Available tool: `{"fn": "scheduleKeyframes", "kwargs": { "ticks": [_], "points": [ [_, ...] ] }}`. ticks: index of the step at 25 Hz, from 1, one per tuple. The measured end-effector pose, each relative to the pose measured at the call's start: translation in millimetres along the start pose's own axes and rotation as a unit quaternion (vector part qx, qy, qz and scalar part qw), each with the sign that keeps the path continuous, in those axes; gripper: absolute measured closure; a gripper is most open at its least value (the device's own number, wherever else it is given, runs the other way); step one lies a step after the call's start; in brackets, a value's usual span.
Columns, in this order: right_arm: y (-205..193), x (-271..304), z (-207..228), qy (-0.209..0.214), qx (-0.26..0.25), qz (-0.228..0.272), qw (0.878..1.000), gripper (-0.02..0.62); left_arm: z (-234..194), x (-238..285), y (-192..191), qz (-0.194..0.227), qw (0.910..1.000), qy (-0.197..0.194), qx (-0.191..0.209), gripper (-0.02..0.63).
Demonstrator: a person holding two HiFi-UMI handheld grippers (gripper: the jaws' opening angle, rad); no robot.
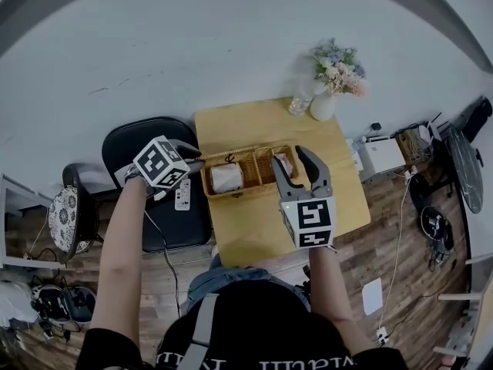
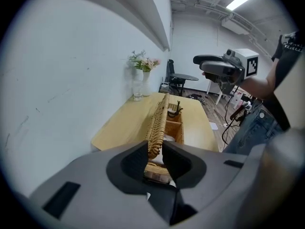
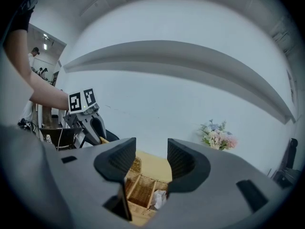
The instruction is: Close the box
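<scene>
Left gripper (image 2: 155,149) fingers pinch the wicker box's (image 1: 231,193) upright lid (image 2: 159,116) near the worktop's (image 1: 254,233) left edge; right gripper (image 1: 288,156) hovers above, fingers apart, empty

You're at a square light-wood table (image 1: 239,129) set against a plain white wall (image 1: 192,45). Far corner has a white ceramic vase (image 1: 322,108) with pastel flowers (image 1: 337,64), and a clear drinking glass (image 1: 299,102) just beside it. Just left of the table is a black padded chair (image 1: 181,230) with a small white remote-like gadget (image 1: 183,193) lying on the seat. Further left is a round seat with a patterned cushion (image 1: 63,218). On your right a white boxy unit (image 1: 377,156) sits on the wood-plank floor (image 1: 400,230). A white sheet (image 1: 372,295) lies on the planks nearer you.
</scene>
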State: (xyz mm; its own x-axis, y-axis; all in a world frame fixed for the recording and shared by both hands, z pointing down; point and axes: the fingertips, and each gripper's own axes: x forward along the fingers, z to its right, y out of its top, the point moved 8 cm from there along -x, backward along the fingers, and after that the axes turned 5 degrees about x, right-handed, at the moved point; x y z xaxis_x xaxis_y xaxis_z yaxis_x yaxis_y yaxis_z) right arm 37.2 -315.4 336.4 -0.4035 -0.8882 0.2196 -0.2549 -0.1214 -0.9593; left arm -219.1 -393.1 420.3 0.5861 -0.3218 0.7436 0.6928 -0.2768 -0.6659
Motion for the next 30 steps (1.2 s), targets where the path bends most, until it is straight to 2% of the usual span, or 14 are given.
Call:
{"fn": "scheduleKeyframes", "kwargs": {
  "ticks": [5, 11, 20, 23, 25, 30],
  "points": [
    [5, -2, 1, 0.003, 0.012, 0.012, 1.0, 0.38, 13, 5, -5, -0.008, 0.9995, -0.031, -0.003, 0.499],
    [1, -2, -5, 0.008, 0.011, 0.006, 1.0, 0.383, 41, 21, -20, -0.027, 0.9979, -0.056, 0.019, 0.472],
    [-3, 0, -4, 0.002, 0.013, 0.003, 1.0, 0.385, 54, 42, -37, -0.043, 0.996, -0.078, -0.002, 0.465],
    [-6, -1, -4, 0.003, 0.014, -0.003, 1.0, 0.387, 56, 52, -43, -0.045, 0.9966, -0.066, -0.023, 0.471],
    [-10, -3, -5, 0.003, 0.013, -0.007, 1.0, 0.387, 55, 59, -47, -0.038, 0.9972, -0.046, -0.045, 0.525],
    [-21, -7, -5, 0.007, 0.023, -0.016, 1.0, 0.387, 56, 66, -54, -0.035, 0.9965, -0.021, -0.072, 0.525]
  ]
}}
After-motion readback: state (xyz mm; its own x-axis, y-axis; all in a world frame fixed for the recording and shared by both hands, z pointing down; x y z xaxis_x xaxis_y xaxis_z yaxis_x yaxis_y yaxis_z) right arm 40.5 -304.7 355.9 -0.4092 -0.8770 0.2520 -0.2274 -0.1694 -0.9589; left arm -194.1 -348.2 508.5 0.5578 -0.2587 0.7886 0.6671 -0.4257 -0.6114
